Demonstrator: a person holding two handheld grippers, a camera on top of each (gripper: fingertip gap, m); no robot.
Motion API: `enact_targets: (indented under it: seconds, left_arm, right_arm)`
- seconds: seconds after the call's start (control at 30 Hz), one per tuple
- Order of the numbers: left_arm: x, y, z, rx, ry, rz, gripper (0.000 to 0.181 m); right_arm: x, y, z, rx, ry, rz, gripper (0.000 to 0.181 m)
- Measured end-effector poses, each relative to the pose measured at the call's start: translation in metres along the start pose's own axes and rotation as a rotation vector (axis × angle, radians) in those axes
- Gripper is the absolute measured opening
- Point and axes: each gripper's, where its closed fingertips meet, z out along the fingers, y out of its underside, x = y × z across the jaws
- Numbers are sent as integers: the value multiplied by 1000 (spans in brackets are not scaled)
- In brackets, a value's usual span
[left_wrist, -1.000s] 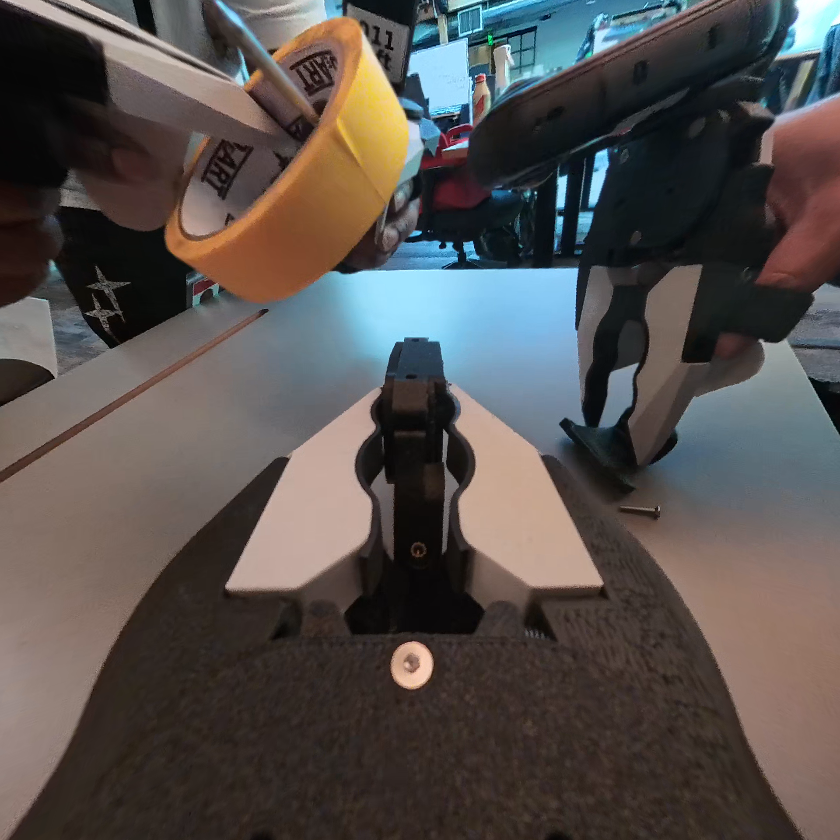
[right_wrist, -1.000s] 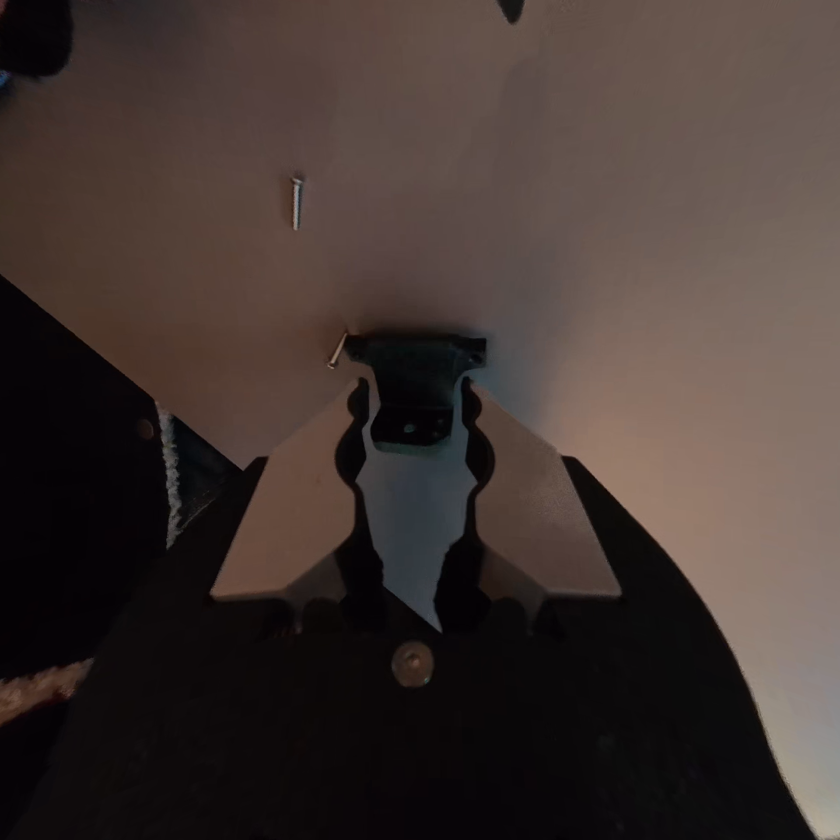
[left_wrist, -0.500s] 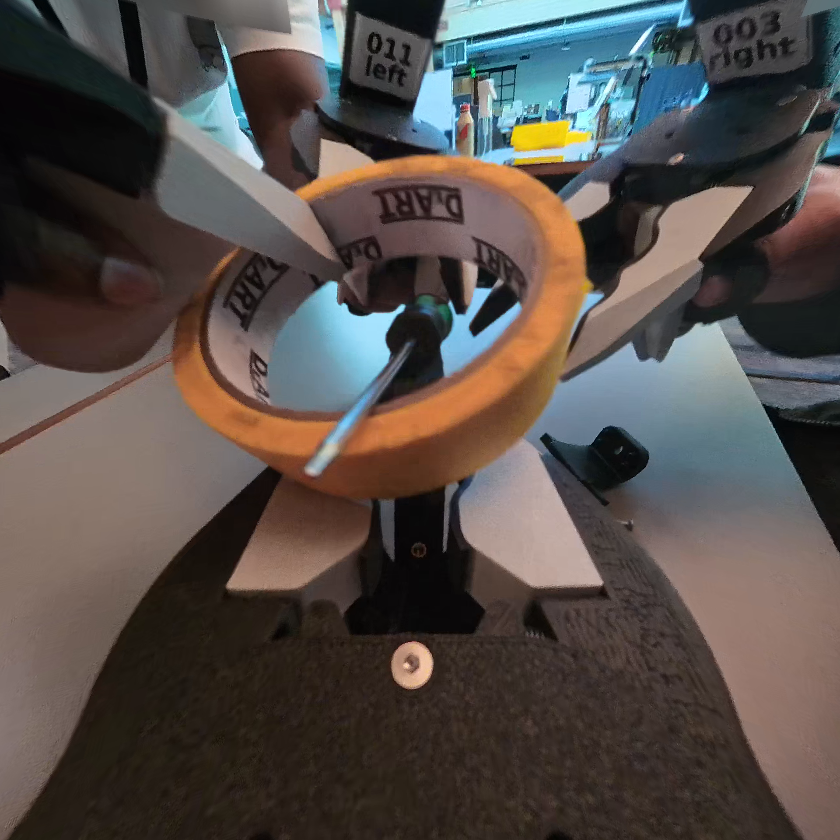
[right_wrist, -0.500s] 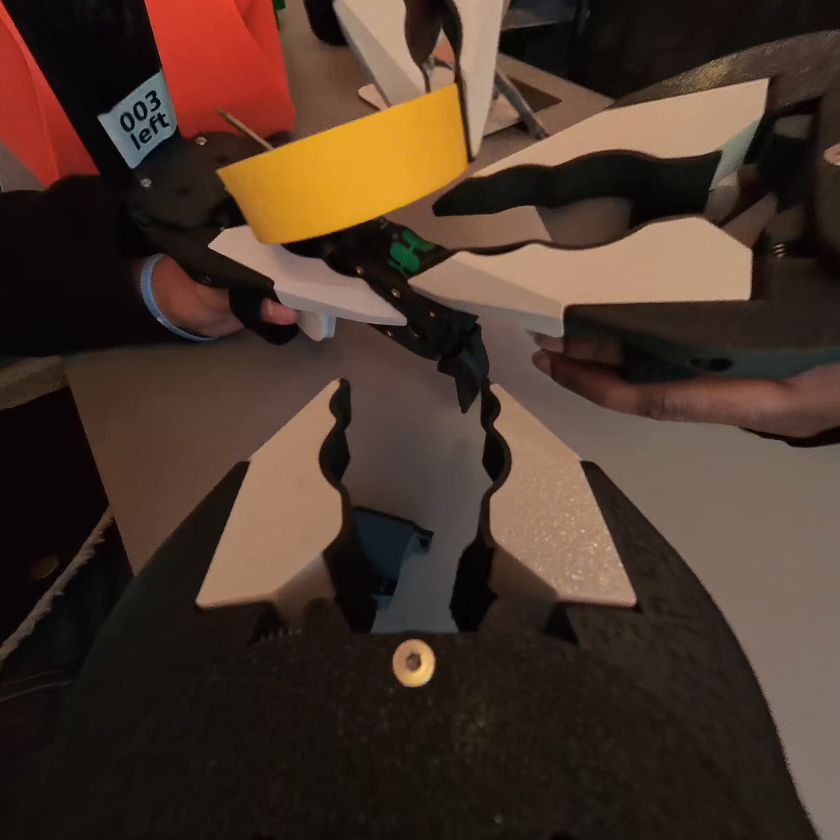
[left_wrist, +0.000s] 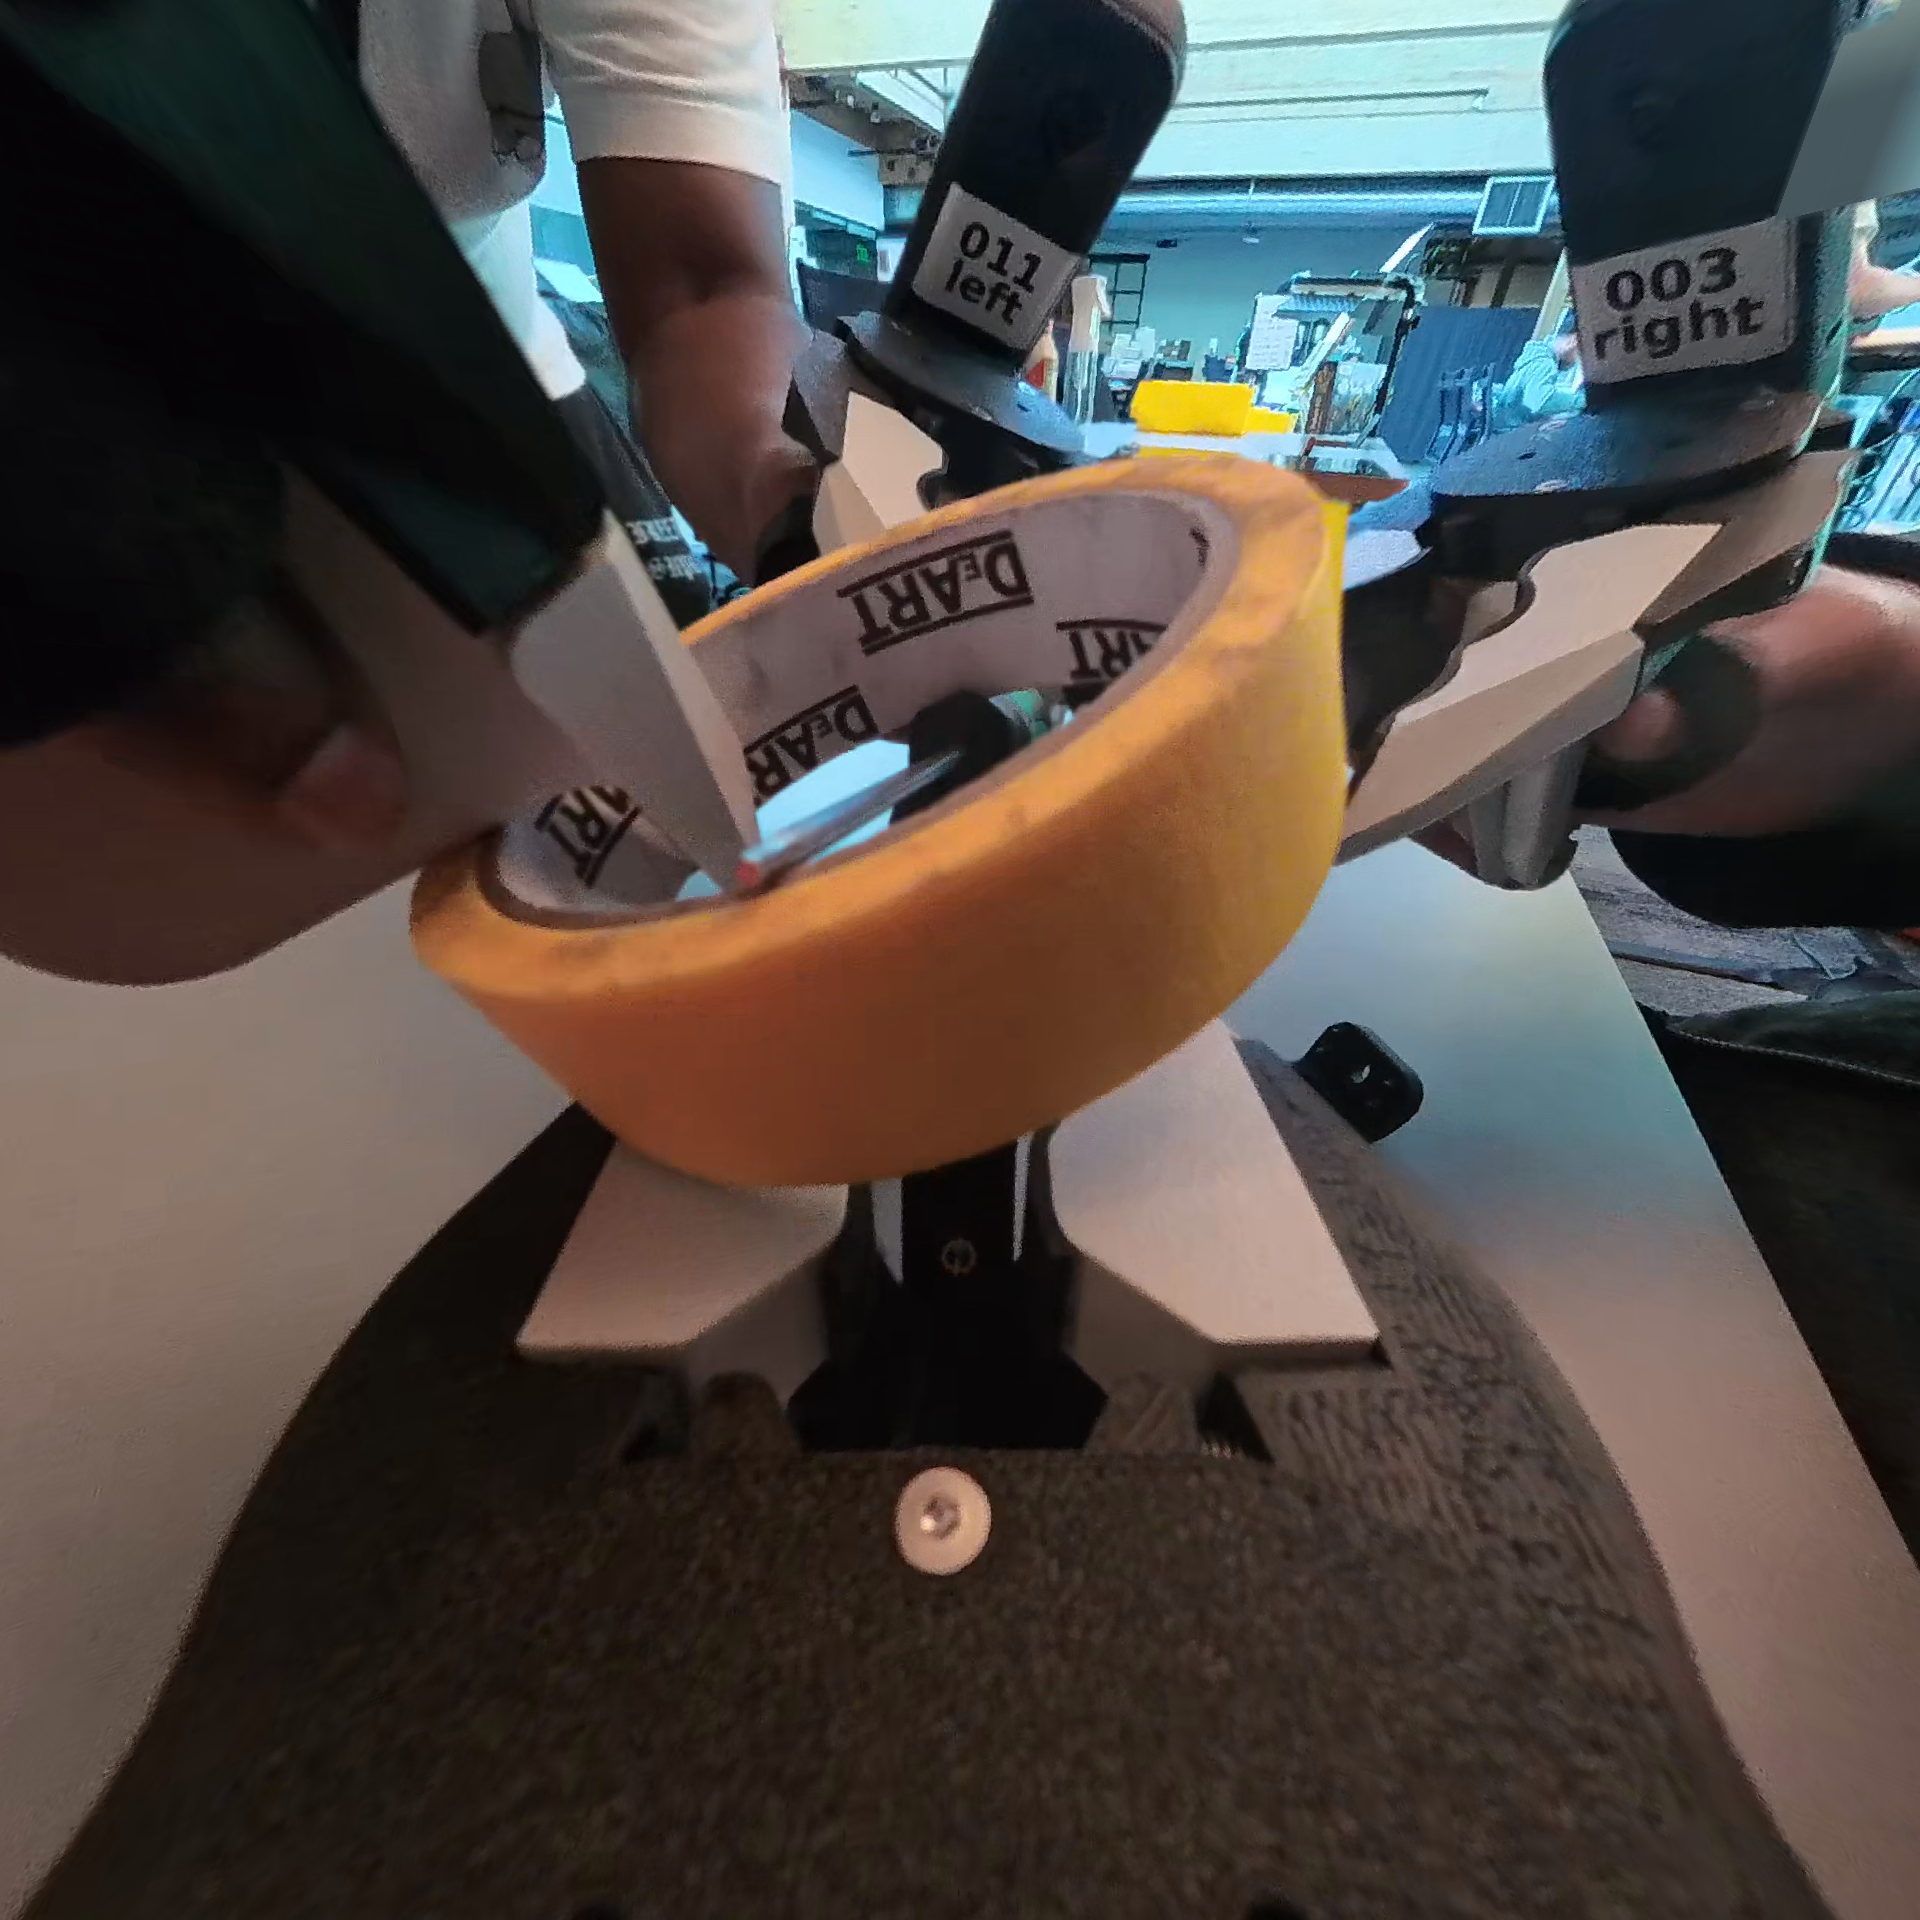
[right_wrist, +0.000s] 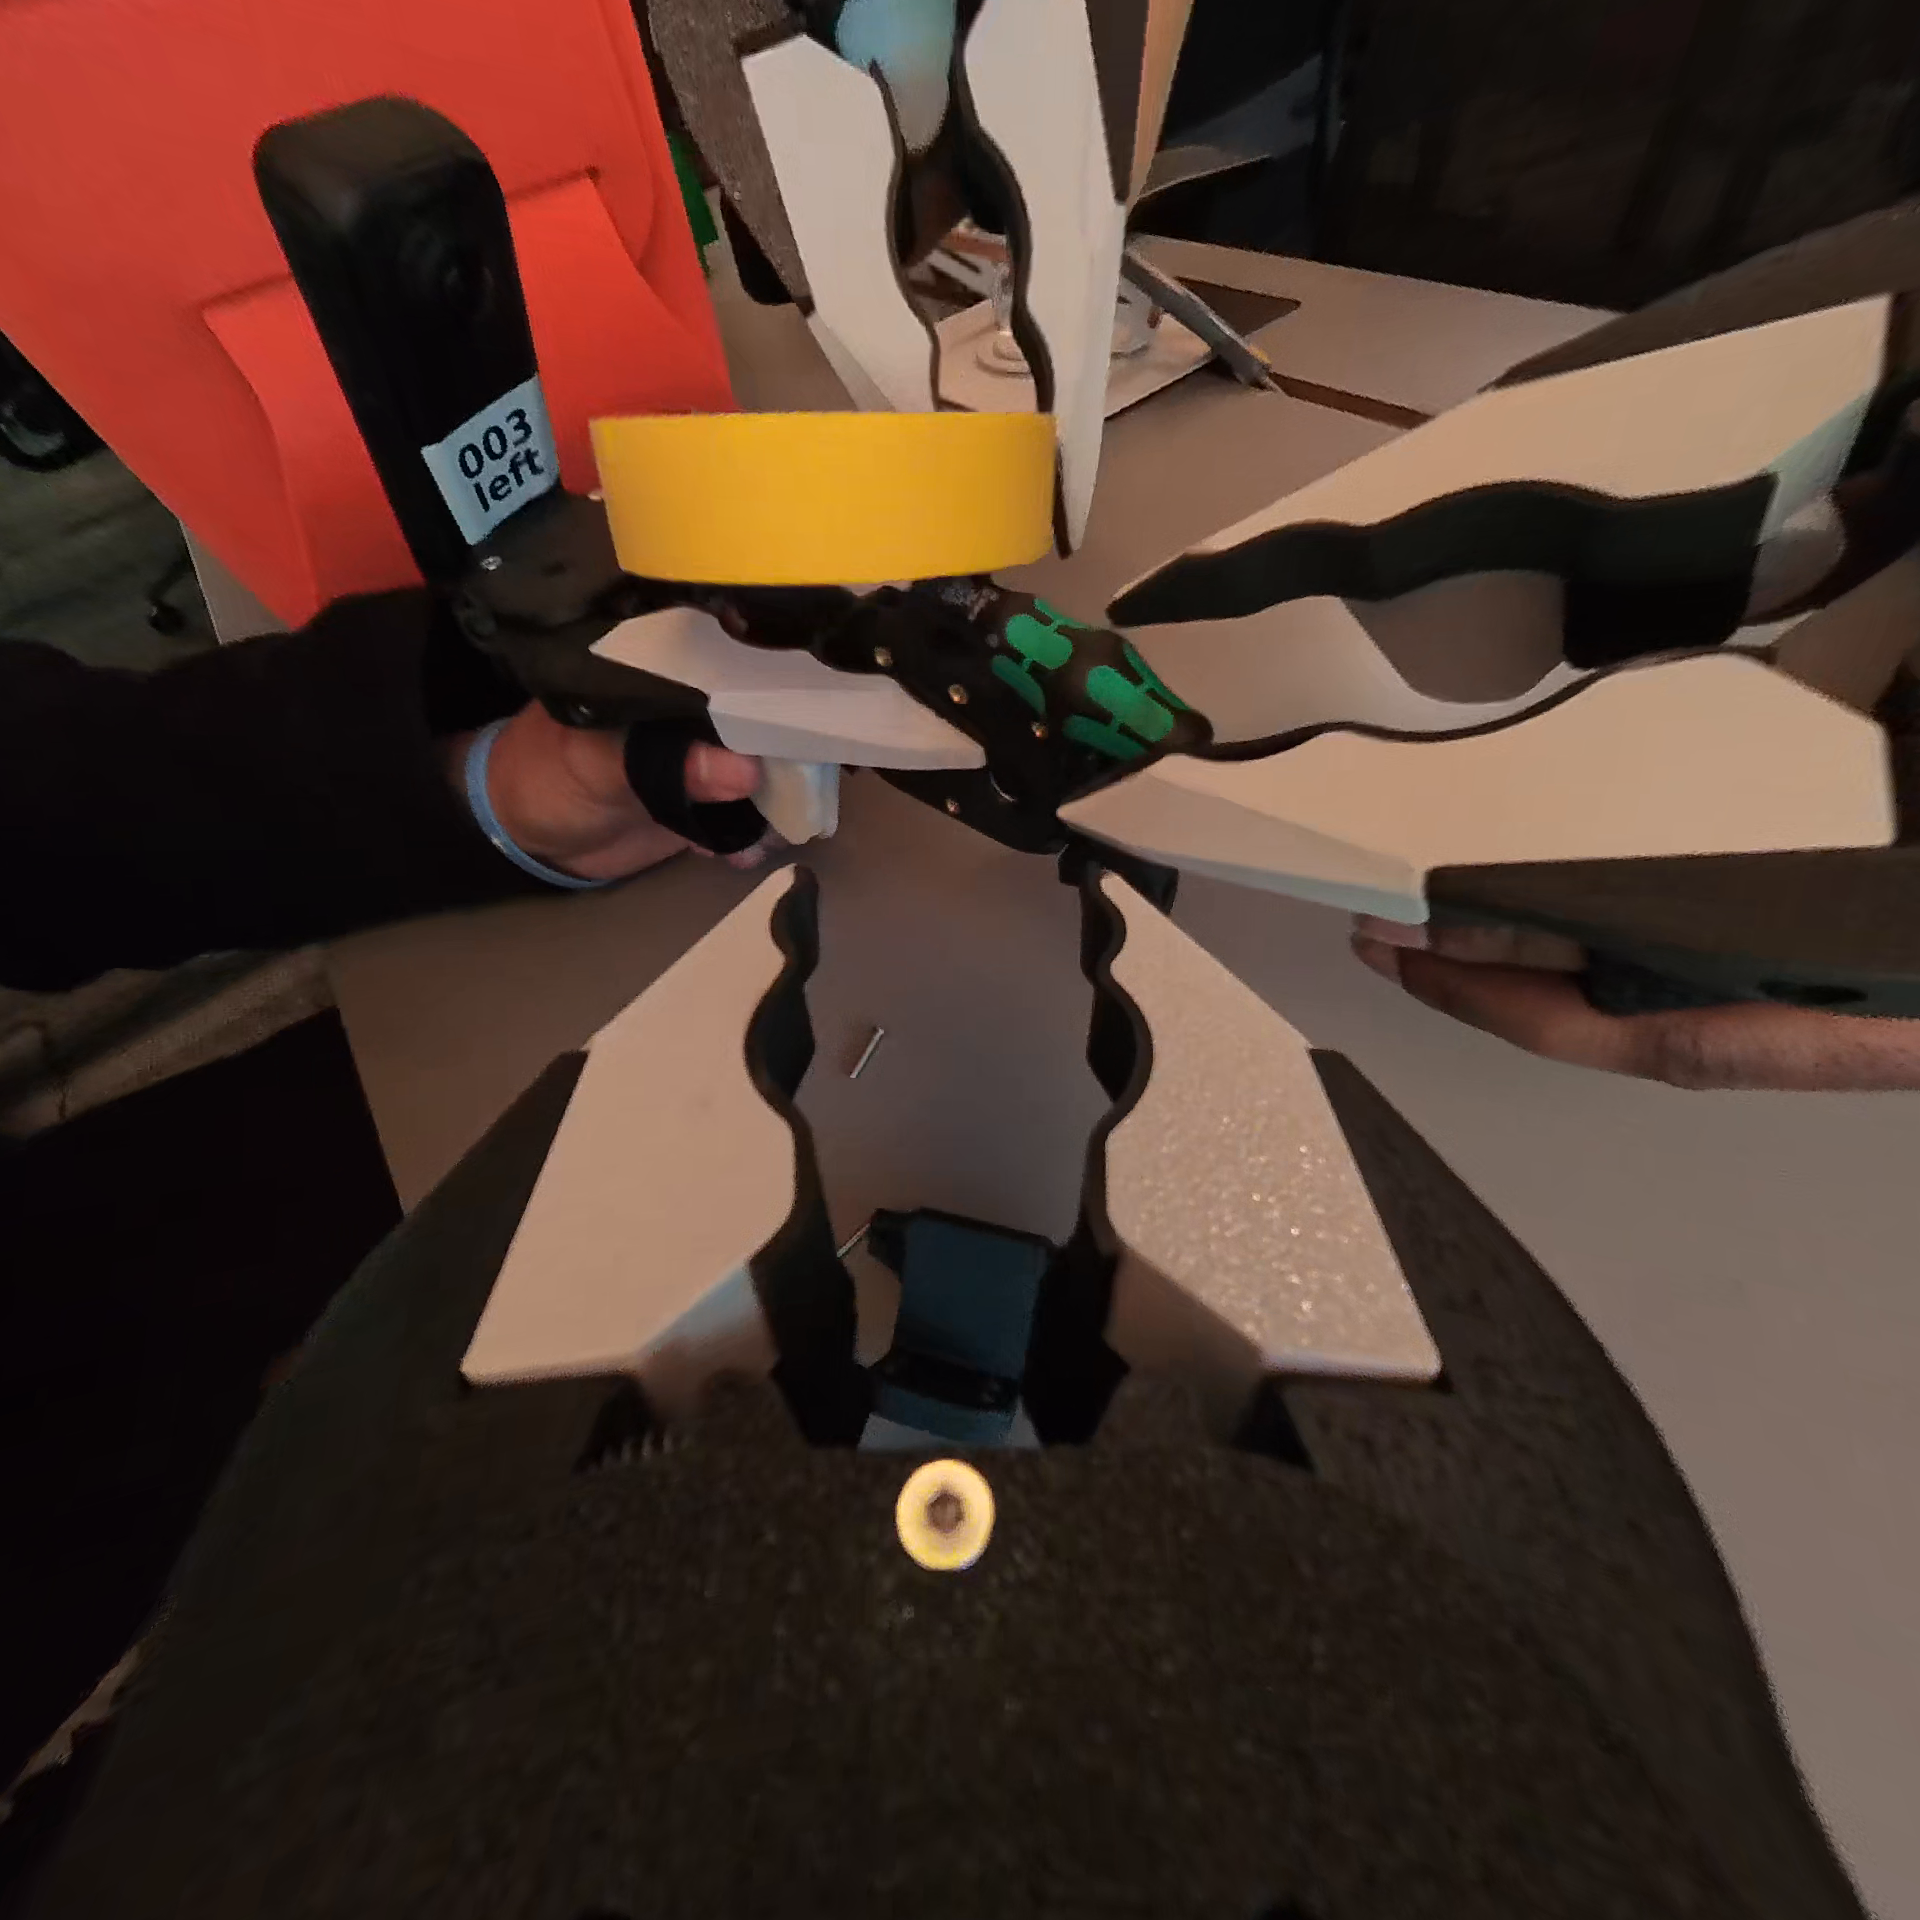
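Four grippers meet over a grey table (left_wrist: 208, 1143). The left gripper (left_wrist: 956, 1195) is clenched on a black part (left_wrist: 956, 1257) that stands between its fingers; its tips are hidden behind a yellow tape roll (left_wrist: 935, 966). The roll hangs tilted just above it, hooked on a finger (left_wrist: 644, 727) of a third gripper that reaches inside the core. A screwdriver (right_wrist: 1081, 696) passes through the roll, its green-and-black handle between the fingers of a fourth gripper (right_wrist: 1143, 717). The right gripper (right_wrist: 940, 904) is released, jaws wide and holding nothing. A dark connector block (right_wrist: 966, 1309) lies on the table between its fingers, and a small screw (right_wrist: 865, 1051) lies just beyond
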Motion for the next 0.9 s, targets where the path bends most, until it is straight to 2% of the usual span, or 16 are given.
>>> enact_targets:
  seconds: [0.13,0.3,0.43,0.47,0.53,0.6,0.67,0.73,0.83,0.9]
  left_arm:
    - [-1,0,0,-5,-26,70,21]
    - [-2,-6,-2,26,-22,58,21]
    - [1,-6,-2,29,-6,44,21]
    - [1,-6,-2,28,0,34,21]
    - [3,-7,-2,32,6,35,22]
    - [5,-8,-2,43,23,25,22]
    - [6,-6,-1,34,28,23,21]
    - [9,-5,0,28,45,16,21]
    - [9,-1,2,2,37,41,21]
    - [8,1,2,-6,40,31,21]
  right_arm:
    - [0,-1,1,11,3,-10,50]
    - [3,-7,-4,5,50,-96,50]
    - [7,-26,-15,49,77,-194,56]
    - [9,-32,-16,76,77,-168,60]
    - [11,-32,-12,79,48,-78,81]
    - [14,-24,-9,38,69,-112,92]
    - [6,-8,0,-44,26,-187,91]
    - [9,12,10,-141,25,-195,79]
    - [-6,15,15,-126,-69,-103,80]
    - [-9,12,12,-114,-81,-80,73]
